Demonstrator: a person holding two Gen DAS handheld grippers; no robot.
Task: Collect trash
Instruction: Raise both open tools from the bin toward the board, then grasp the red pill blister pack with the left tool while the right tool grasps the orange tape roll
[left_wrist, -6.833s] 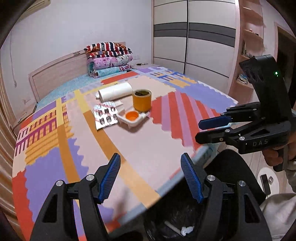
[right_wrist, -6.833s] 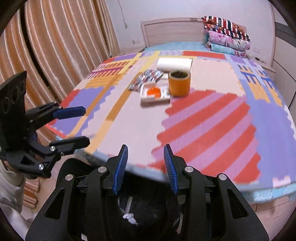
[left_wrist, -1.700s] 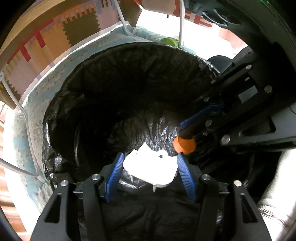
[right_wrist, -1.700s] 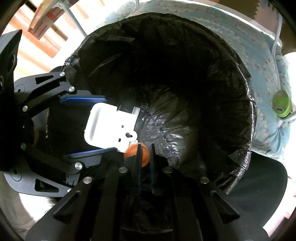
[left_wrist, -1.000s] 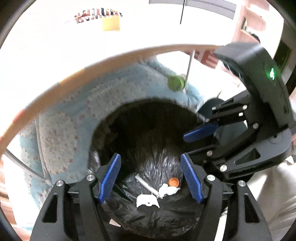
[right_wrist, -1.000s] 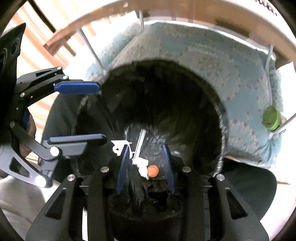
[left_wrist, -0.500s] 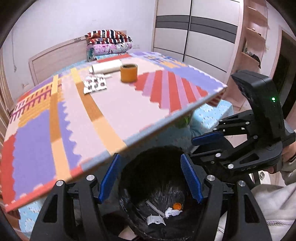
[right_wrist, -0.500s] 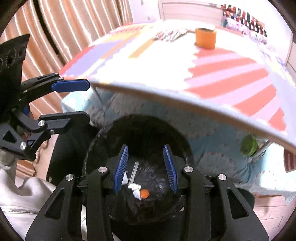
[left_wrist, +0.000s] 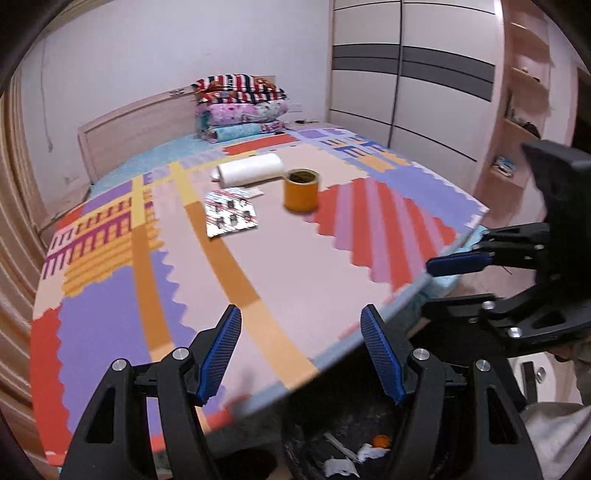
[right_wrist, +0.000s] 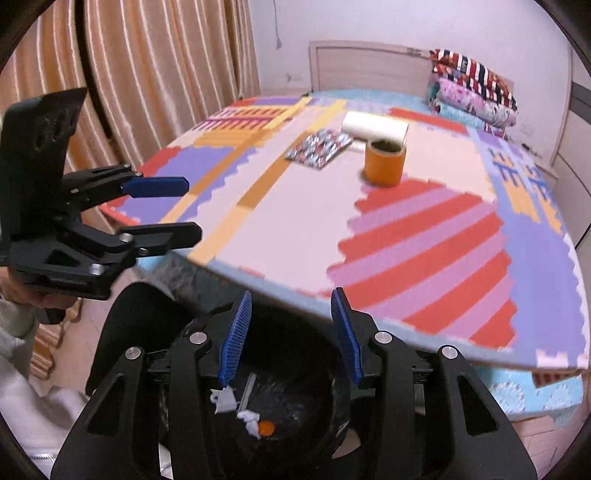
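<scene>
A black-lined trash bin stands below the table's front edge. In it lie a white plastic piece, a crumpled white scrap and an orange cap. On the colourful table lie silver blister packs, an orange tape roll and a white roll. My left gripper is open and empty at the table's front edge. My right gripper is open and empty above the bin.
A bed with folded blankets stands behind the table. Curtains hang at the left, a wardrobe and shelves stand at the right.
Both grippers let the white piece and the orange cap go into the bin, opened, and rose from inside the bin to the height of the table top.
</scene>
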